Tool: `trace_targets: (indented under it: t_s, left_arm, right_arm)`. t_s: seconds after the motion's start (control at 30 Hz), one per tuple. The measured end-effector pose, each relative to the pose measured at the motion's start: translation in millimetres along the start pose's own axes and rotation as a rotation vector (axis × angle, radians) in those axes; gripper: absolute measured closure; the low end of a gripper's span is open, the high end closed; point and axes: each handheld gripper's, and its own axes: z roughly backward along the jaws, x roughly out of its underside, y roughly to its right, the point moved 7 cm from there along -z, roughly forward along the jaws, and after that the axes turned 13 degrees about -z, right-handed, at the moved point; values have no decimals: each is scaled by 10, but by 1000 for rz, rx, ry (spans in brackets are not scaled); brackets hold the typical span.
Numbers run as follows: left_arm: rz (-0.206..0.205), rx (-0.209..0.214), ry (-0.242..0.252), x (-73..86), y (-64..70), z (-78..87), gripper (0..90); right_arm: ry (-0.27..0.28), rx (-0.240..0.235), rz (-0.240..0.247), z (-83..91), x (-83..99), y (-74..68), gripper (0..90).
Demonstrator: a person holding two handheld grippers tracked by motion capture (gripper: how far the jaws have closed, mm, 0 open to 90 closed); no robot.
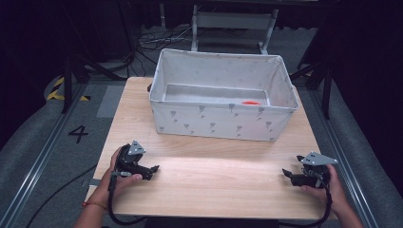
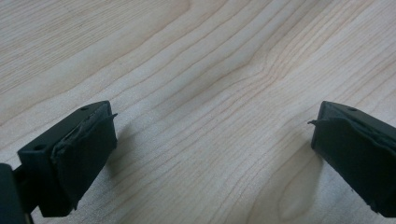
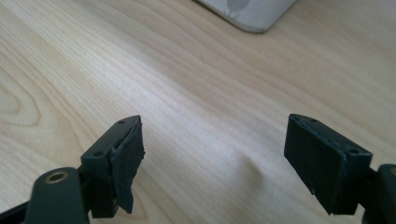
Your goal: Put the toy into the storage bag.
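Two grippers, left [image 1: 153, 169] and right [image 1: 286, 173], are resting on the counter [image 1: 214, 180] with fingers spread wide and empty, near the fabric storage bin [image 1: 221, 121]. It is looking light, soft-walled and floppy; pinching its stiffer top rim seems best.

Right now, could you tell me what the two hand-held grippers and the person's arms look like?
Both the left gripper and right gripper are black, each topped by a grey three-cornered plate and trailing a black cable. Their jaws carry worn black pads. The left wrist wears a red-orange band; forearms are unsleeved.
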Motion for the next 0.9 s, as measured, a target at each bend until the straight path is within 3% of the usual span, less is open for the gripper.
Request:
trace_targets:
  t_s: [0.4,0.9]
  left_arm:
    - [1,-2,4,-6,-3,-9,3]
    - [15,-12,1,-6,5,-7,4]
  right_arm:
    - [-6,-73,-136,60,217,85,165]
    - [-7,-51,-155,50,212,97,147]
